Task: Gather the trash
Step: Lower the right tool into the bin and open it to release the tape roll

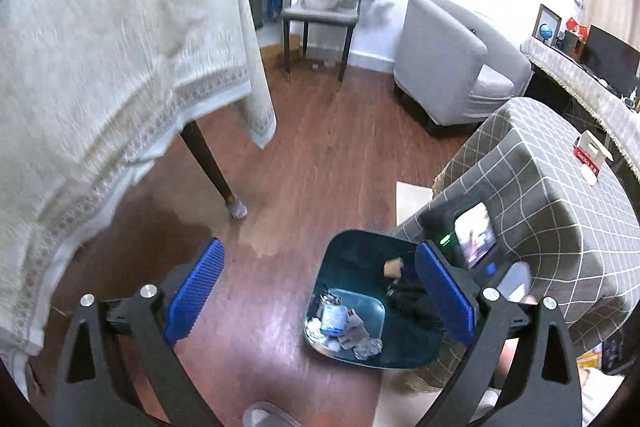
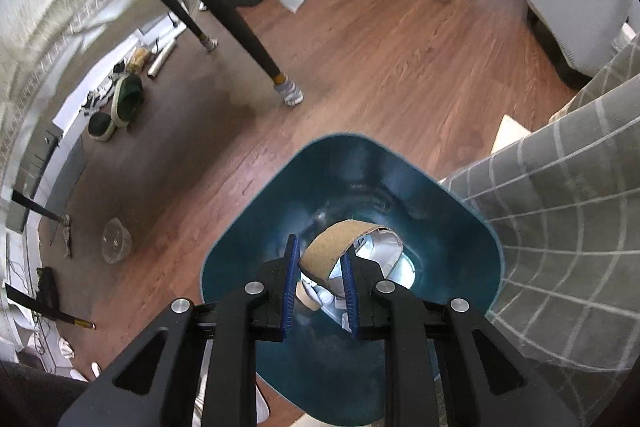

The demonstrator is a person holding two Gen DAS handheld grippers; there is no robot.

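A teal trash bin (image 1: 340,251) stands on the wooden floor beside a grey checked table; it also shows in the right wrist view (image 2: 256,239). Crumpled paper and wrappers (image 1: 344,323) lie at its bottom. My right gripper (image 2: 320,259) hangs over the bin's mouth, shut on a brown cardboard tape roll (image 2: 332,243) held above the trash. In the left wrist view the right gripper's body and camera screen (image 1: 474,233) show over the bin. My left gripper (image 1: 320,267) is open and empty, high above the floor left of the bin.
A table with a cream cloth (image 1: 100,67) and dark legs (image 1: 212,163) stands at left. A grey checked table (image 1: 540,187) holds a small red box (image 1: 588,155). A grey armchair (image 1: 448,67) and chair (image 1: 320,11) stand behind. Shoes (image 2: 124,99) and a clear bowl (image 2: 116,239) lie on the floor.
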